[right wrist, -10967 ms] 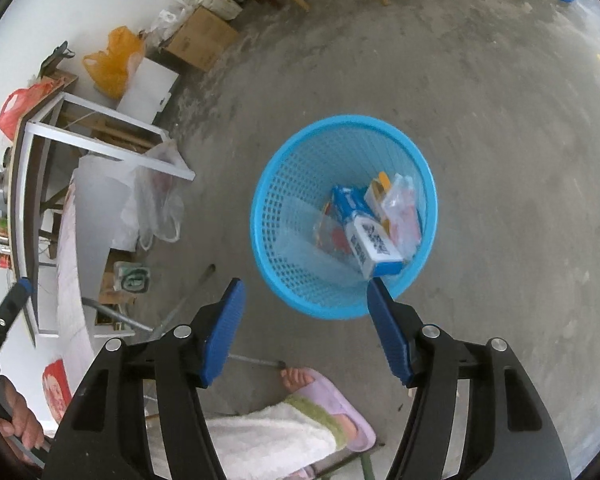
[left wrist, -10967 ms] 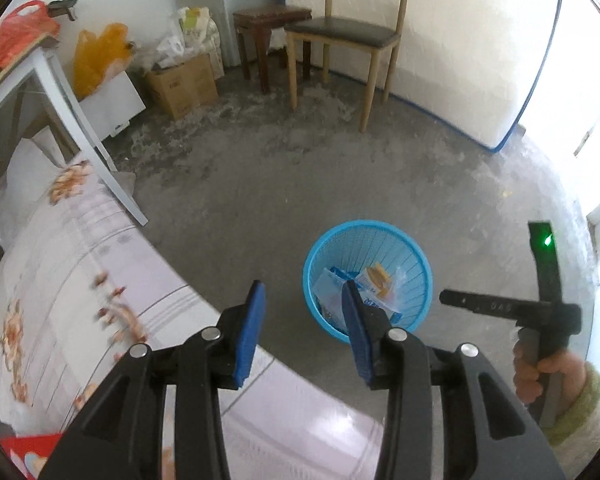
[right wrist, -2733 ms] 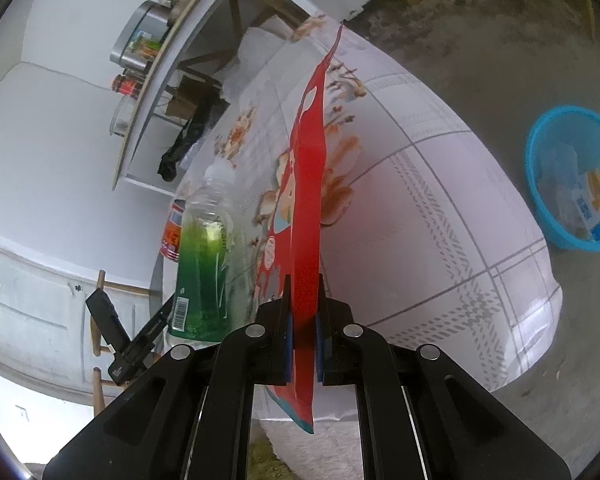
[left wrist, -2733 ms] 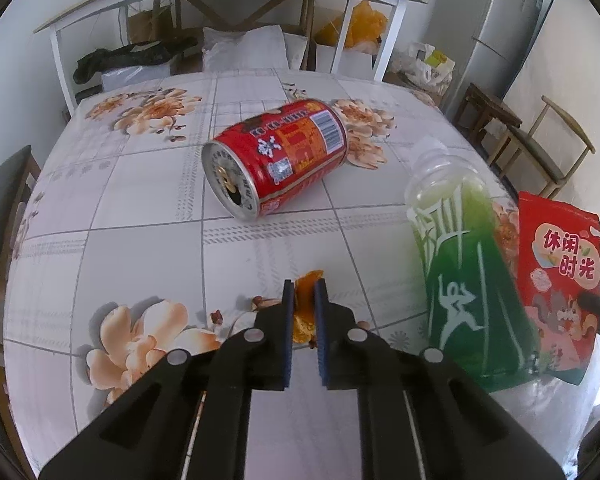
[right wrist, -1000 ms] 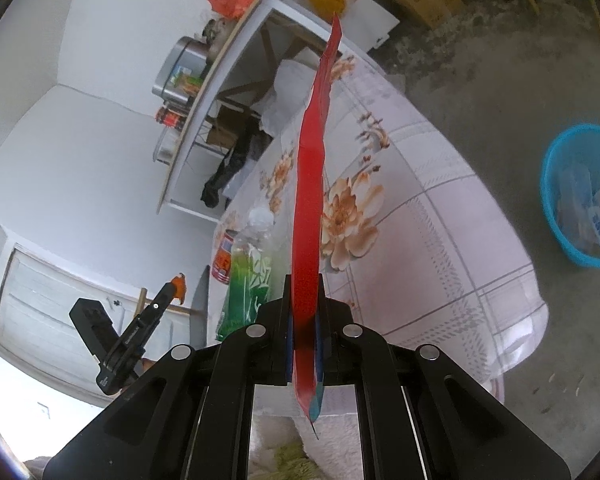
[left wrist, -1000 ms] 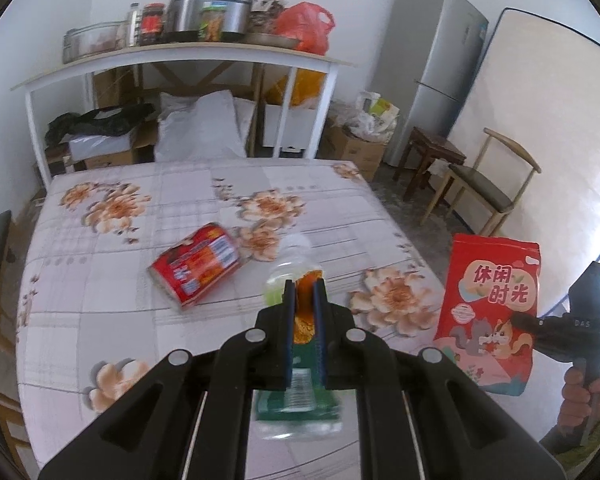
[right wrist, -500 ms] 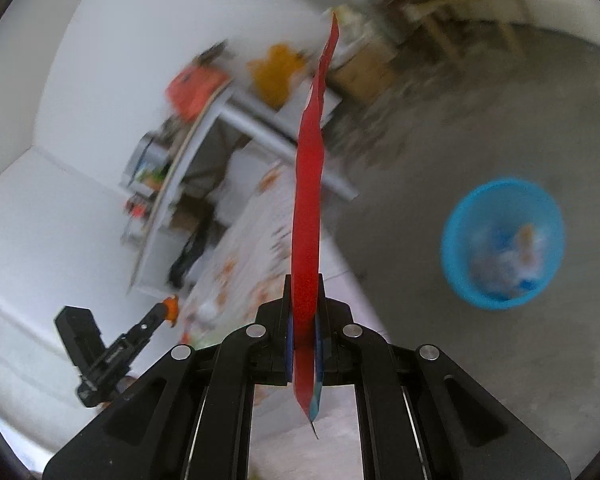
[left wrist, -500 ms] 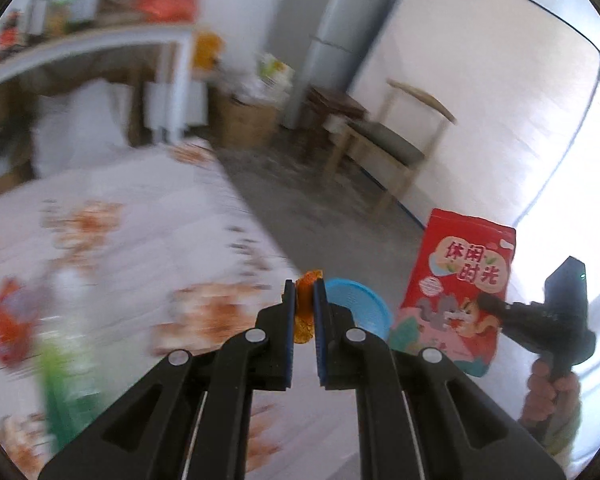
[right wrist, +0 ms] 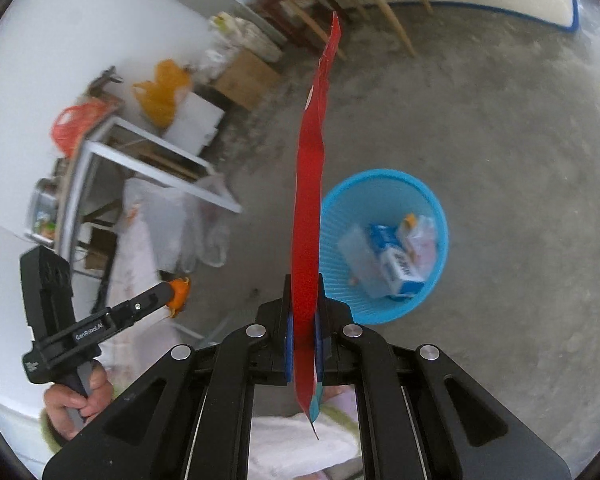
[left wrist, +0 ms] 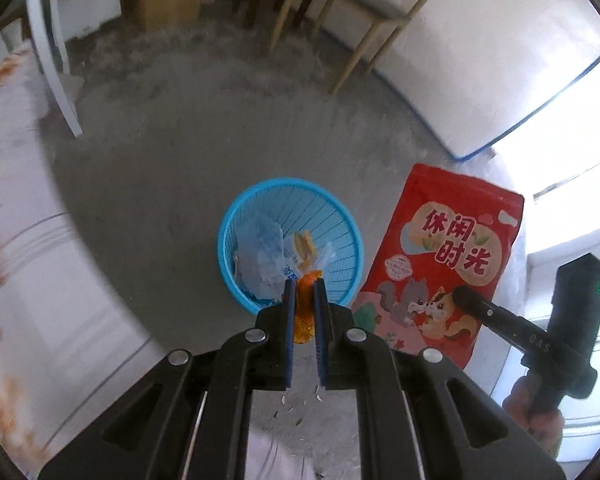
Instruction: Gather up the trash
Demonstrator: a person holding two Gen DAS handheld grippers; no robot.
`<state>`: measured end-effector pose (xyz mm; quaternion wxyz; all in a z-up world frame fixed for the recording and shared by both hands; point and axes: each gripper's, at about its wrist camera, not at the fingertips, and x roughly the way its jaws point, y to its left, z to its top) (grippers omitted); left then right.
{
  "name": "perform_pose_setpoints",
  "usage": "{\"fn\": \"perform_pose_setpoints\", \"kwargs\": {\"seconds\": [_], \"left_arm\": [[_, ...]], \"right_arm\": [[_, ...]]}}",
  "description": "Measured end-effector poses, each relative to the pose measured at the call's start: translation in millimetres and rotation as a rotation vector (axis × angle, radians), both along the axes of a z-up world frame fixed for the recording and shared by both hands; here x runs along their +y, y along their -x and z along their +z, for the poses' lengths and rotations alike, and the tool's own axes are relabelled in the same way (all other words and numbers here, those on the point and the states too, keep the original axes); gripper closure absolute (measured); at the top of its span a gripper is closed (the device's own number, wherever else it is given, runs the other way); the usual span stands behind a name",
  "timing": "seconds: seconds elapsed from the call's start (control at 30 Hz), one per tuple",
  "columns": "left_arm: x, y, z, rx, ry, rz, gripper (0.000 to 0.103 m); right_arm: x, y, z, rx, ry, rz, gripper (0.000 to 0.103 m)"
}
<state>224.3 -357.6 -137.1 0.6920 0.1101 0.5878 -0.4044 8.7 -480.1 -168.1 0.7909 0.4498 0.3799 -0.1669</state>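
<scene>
Both tools have swung away from the counter toward the floor. Left wrist view: the left tool (left wrist: 303, 308), nearly shut, pinches an orange peel scrap (left wrist: 305, 312) just near of the blue basket (left wrist: 236, 216). Right wrist view: the right tool (right wrist: 303, 344) clamps the red snack bag (right wrist: 309, 208) edge-on, upright, left of the basket, which lies slightly farther away.

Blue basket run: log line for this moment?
left gripper: shut on orange scrap | right gripper: shut on red snack bag | blue basket: below, nothing released
</scene>
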Motion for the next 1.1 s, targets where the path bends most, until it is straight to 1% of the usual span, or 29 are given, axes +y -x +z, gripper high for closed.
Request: {"fn": "perform_pose_setpoints", "kwargs": {"seconds": [0.1,0.17,0.2,0.23,0.27,0.3,0.37,0.4,0.5,0.63,0.7,0.83,0.87,0.97,1.03,1.1], "left_arm": [[-24.6,-6.2,-24.4,0.030,-0.026,0.003,0.093],[-35.0,-11.6,-35.1,0.026,-0.046,0.009,0.080],[-36.5,-14.7,-40.4,0.025,-0.058,0.023,0.064],[-34.4,-16.6,-42.8,0.024,-0.065,0.036,0.058],[-33.7,-21.5,-44.6,0.013,-0.067,0.063,0.058],[-31.6,-25.1,-44.4,0.008,-0.063,0.084,0.057],[-24.8,-30.6,-40.8,0.013,-0.044,0.116,0.055],[-19.4,-31.4,-35.5,0.011,-0.031,0.130,0.054],[-5.1,-29.5,-14.8,-0.018,0.005,0.138,0.054],[10.1,-22.4,16.8,-0.057,0.068,0.130,0.052],[15.1,-22.5,28.1,-0.074,0.093,0.134,0.052],[43.6,-9.6,61.9,-0.102,0.165,0.131,0.051],[51.0,-8.4,66.0,-0.106,0.175,0.130,0.051],[85.6,1.4,80.9,-0.120,0.187,0.131,0.051],[109.2,8.7,89.8,-0.135,0.196,0.132,0.051],[146.2,19.4,100.8,-0.164,0.207,0.140,0.049]], "right_arm": [[-11.6,-23.3,-17.0,0.048,0.040,0.012,0.096],[-18.6,-42.0,-30.6,0.081,0.081,0.019,0.095],[-20.7,-49.4,-36.5,0.084,0.086,0.036,0.093],[-22.8,-57.7,-45.7,0.101,0.094,0.048,0.092],[-23.2,-68.5,-59.3,0.147,0.119,0.057,0.087],[-21.6,-76.4,-69.4,0.175,0.136,0.076,0.073],[-17.7,-86.9,-87.6,0.221,0.162,0.100,0.065],[-16.8,-89.3,-95.4,0.250,0.167,0.102,0.065],[-16.4,-84.5,-105.8,0.272,0.147,0.084,0.065],[-18.5,-73.6,-104.0,0.262,0.146,0.053,0.064],[-19.1,-67.6,-103.6,0.262,0.146,0.043,0.064],[-21.4,-64.6,-106.8,0.253,0.125,0.023,0.064],[-24.1,-68.2,-109.4,0.254,0.121,0.021,0.064],[-36.6,-70.6,-119.1,0.268,0.067,-0.022,0.065],[-40.5,-58.9,-121.3,0.232,-0.009,-0.081,0.065],[-44.1,-43.7,-123.1,0.202,-0.057,-0.140,0.065]]}}
